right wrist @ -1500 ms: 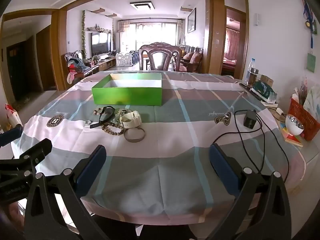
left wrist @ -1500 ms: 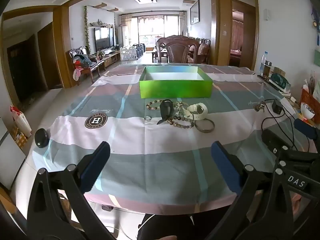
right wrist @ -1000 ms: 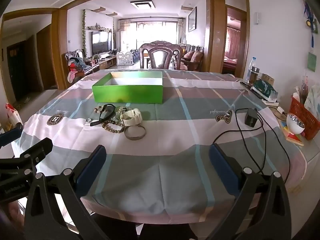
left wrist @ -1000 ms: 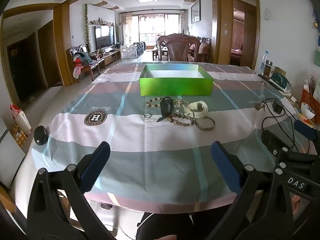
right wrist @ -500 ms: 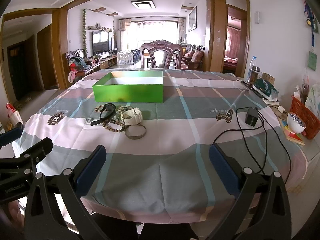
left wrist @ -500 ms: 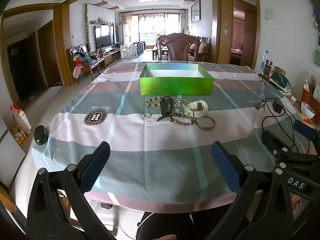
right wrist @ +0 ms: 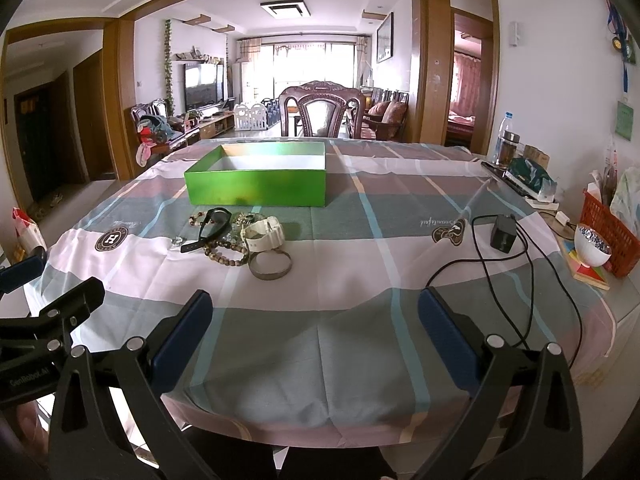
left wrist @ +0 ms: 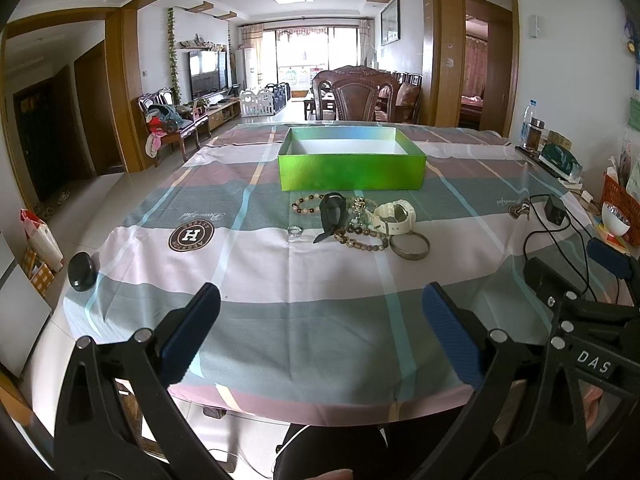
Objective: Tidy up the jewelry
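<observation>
An open green box (left wrist: 352, 166) (right wrist: 256, 186) stands mid-table with nothing visible inside. In front of it lies a jewelry pile: a white watch (left wrist: 394, 214) (right wrist: 264, 233), a black strap (left wrist: 333, 212) (right wrist: 210, 226), a brown bead bracelet (left wrist: 360, 240) (right wrist: 226, 254), a lighter bead bracelet (left wrist: 306, 204), a metal bangle (left wrist: 409, 245) (right wrist: 271, 265) and a small ring (left wrist: 295, 231). My left gripper (left wrist: 320, 332) and right gripper (right wrist: 314, 330) hover open over the table's near edge, well short of the pile, holding nothing.
A black oval object (left wrist: 82, 271) sits at the left table edge. A black charger and cable (right wrist: 503, 236) lie at the right, beside a bowl (right wrist: 592, 250) and a red basket (right wrist: 610, 224). A wooden chair (right wrist: 322, 114) stands behind the table.
Both views have shifted only slightly; the grippers stay open and the jewelry and box have not moved.
</observation>
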Motion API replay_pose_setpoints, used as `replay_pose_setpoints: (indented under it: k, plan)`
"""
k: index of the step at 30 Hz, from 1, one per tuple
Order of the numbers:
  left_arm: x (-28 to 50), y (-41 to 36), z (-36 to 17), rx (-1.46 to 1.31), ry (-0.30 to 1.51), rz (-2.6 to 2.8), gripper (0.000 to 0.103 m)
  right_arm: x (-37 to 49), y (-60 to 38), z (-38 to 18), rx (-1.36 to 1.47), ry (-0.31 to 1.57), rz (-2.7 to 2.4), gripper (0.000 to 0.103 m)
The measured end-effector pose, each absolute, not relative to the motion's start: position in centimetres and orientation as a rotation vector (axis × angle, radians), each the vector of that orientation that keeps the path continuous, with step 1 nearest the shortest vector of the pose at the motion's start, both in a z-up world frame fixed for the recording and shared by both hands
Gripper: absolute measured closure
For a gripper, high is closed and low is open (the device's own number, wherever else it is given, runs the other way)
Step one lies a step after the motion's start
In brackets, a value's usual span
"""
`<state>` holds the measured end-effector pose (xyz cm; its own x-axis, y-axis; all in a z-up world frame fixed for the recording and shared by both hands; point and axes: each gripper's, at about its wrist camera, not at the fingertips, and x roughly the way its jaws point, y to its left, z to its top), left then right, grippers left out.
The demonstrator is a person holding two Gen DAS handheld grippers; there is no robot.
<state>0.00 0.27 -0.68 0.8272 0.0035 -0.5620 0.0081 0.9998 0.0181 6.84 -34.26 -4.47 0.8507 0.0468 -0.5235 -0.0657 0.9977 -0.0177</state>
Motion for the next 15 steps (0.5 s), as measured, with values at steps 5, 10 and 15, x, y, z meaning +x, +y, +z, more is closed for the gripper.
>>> replay_pose_setpoints:
  k: [5,10,15]
  plan:
    - [0.01,0.28,-0.70,0.020,0.597,-0.002,0.004,6.88,-34.28,-4.39,-0.035,0.550,0.059,0.003]
    - [-0.02,0.38,-0.90,0.022,0.598,-0.005,0.004,6.88,-34.28,-4.40,-0.035,0.550,0.058,0.003]
    - [-0.01,0.39,-0.96,0.021,0.599,-0.003,0.004,6.90,-34.31,-4.43,-0.034,0.550,0.059,0.003]
